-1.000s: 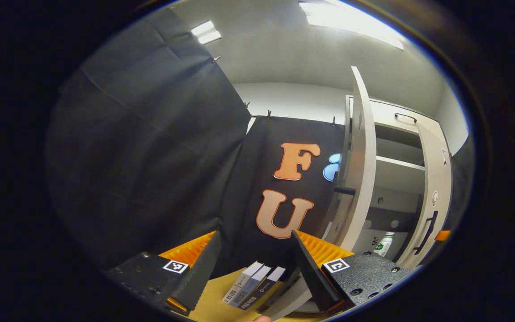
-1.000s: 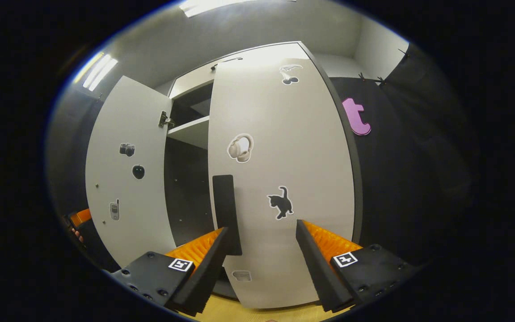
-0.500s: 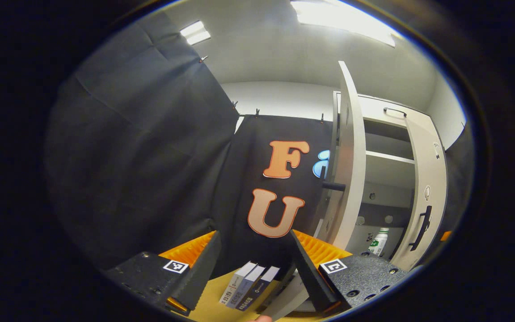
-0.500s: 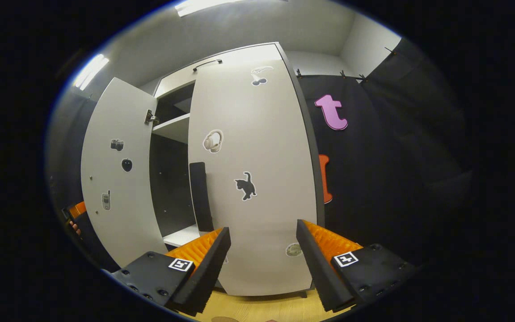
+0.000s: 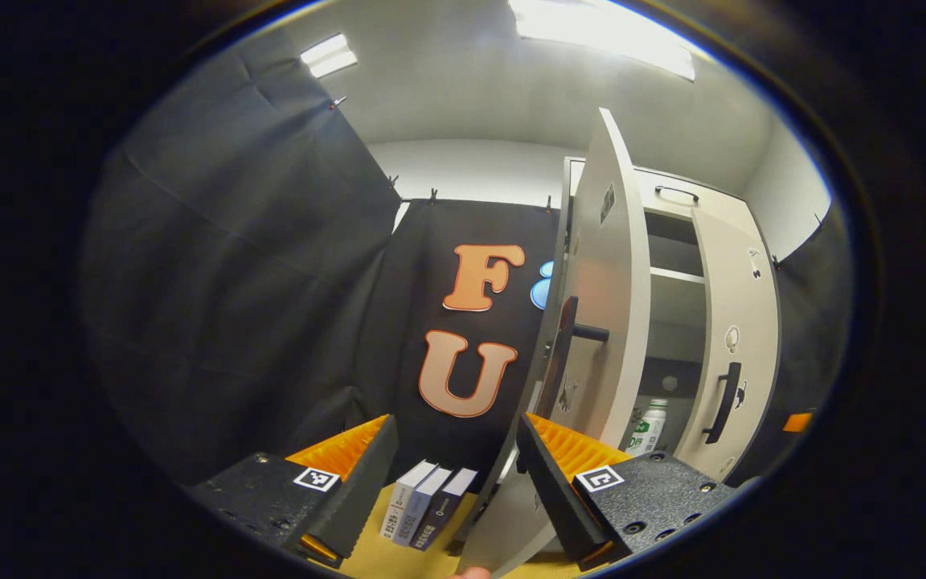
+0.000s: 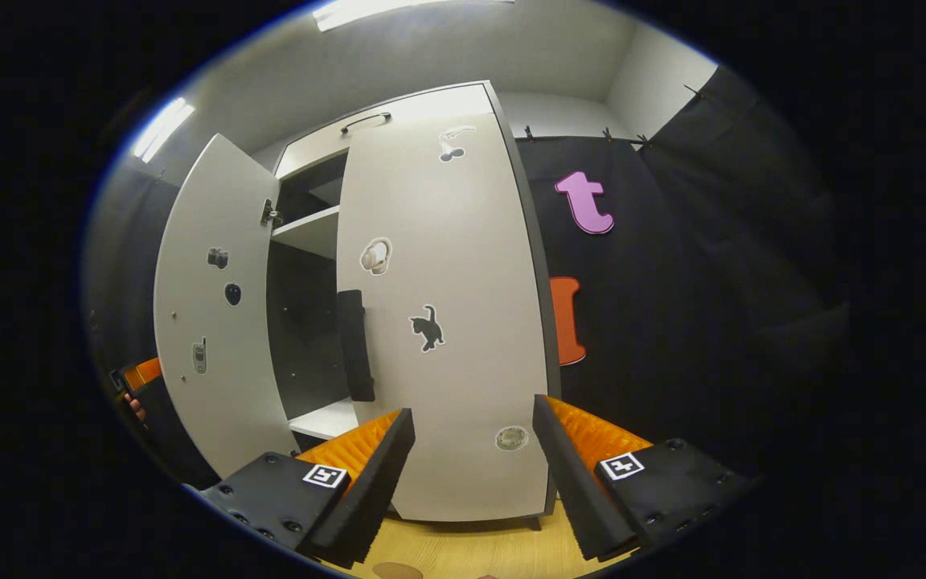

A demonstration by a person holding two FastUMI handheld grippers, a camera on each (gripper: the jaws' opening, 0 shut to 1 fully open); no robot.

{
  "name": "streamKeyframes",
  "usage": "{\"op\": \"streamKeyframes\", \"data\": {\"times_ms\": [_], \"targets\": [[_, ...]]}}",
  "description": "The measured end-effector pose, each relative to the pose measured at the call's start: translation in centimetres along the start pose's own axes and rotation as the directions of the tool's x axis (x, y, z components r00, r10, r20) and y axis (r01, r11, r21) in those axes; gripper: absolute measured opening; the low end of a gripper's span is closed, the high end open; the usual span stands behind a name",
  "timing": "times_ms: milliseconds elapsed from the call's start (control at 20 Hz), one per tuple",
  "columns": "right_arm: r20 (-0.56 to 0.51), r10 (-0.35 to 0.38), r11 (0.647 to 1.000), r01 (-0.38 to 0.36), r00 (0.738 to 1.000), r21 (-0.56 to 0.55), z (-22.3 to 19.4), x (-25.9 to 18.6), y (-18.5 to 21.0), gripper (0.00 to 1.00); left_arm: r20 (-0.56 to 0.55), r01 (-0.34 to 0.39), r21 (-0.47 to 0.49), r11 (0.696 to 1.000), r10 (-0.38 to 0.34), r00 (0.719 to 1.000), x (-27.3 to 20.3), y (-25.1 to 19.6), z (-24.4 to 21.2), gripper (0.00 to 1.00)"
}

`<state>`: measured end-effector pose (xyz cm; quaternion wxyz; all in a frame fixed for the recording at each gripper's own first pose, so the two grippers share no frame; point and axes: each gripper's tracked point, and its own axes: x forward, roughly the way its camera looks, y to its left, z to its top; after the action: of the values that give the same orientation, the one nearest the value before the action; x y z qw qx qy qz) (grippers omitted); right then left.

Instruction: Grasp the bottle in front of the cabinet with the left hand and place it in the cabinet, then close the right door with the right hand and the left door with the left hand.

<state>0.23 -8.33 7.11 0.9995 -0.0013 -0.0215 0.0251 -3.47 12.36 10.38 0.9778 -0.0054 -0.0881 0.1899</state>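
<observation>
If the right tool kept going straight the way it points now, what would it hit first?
Most likely the front face of the right door, which sits squarely between the open fingers of the right tool; the gap to it is hard to judge.

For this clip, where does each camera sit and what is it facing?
Left gripper view: rides the left gripper, fingers open, facing the left door's edge, with the bottle inside the cabinet and books below.
Right gripper view: rides the right gripper, fingers open, facing the right door; the left gripper and a hand show at far left.
Shared: the cabinet, both doors, its shelf.
</observation>
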Motion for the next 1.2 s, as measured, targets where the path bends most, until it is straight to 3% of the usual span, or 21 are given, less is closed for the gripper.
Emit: {"op": "streamKeyframes", "data": {"times_ms": [100, 400, 750, 800, 850, 1200], "targets": [[-0.001, -0.001, 1.000, 0.001, 1.000, -0.009, 0.0, -0.7, 0.1, 0.98, -0.006, 0.023, -0.001, 1.000, -0.023, 1.000, -0.2, -1.1, -0.2, 0.87], [0.009, -0.022, 1.000, 0.022, 1.000, -0.012, 0.6, -2.7, -0.4, 0.98, -0.032, 0.114, -0.037, 0.993, -0.115, 0.993, -0.5, -4.5, -1.1, 0.92], [0.017, -0.073, 0.997, 0.073, 0.997, -0.015, 1.1, -5.1, -1.8, 0.98, -0.070, 0.253, -0.074, 0.965, -0.258, 0.964, -0.3, -10.6, -3.0, 0.93], [0.019, -0.084, 0.996, 0.084, 0.996, -0.019, 1.2, -5.3, -2.1, 0.98, -0.073, 0.281, -0.070, 0.957, -0.286, 0.956, -0.2, -11.8, -3.2, 0.89], [0.022, -0.095, 0.995, 0.096, 0.995, -0.021, 1.2, -5.7, -2.5, 0.98, -0.075, 0.303, -0.069, 0.951, -0.307, 0.949, -0.1, -12.9, -3.5, 0.94], [0.025, -0.170, 0.985, 0.170, 0.985, -0.011, 1.3, -7.7, -4.8, 0.98, -0.071, 0.355, -0.085, 0.931, -0.361, 0.930, 1.3, -16.4, -4.4, 0.94]]}}
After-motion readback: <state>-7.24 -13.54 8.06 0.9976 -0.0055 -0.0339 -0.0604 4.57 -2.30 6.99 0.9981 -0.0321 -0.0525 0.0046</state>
